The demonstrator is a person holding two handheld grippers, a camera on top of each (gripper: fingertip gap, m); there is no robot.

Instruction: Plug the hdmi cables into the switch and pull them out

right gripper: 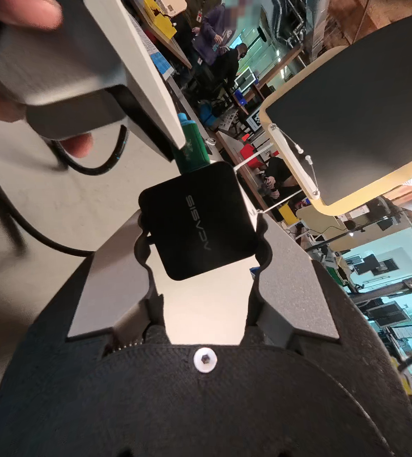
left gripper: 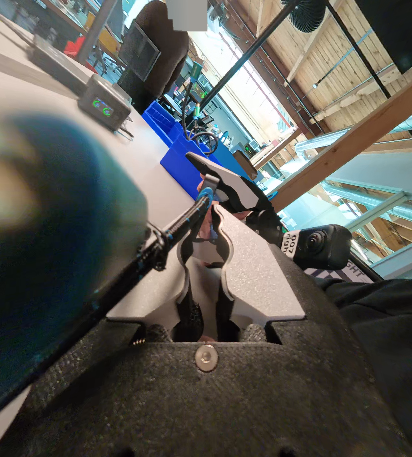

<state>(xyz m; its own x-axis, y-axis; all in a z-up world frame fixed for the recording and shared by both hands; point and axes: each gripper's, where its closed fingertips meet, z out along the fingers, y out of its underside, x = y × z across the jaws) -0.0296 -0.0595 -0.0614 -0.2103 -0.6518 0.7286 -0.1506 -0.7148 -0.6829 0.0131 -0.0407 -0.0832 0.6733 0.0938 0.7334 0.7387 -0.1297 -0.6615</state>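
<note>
We looked tilted and close along each gripper's fingers over the table (left gripper: 39, 81); both views shared the table and the other gripper.

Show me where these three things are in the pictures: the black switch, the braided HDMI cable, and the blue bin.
black switch (right gripper: 200, 220): right wrist view, middle of its flat top face.
braided HDMI cable (left gripper: 187, 220): left wrist view, its braided jacket below the blue collar.
blue bin (left gripper: 180, 170): left wrist view, its near outer wall.
</note>
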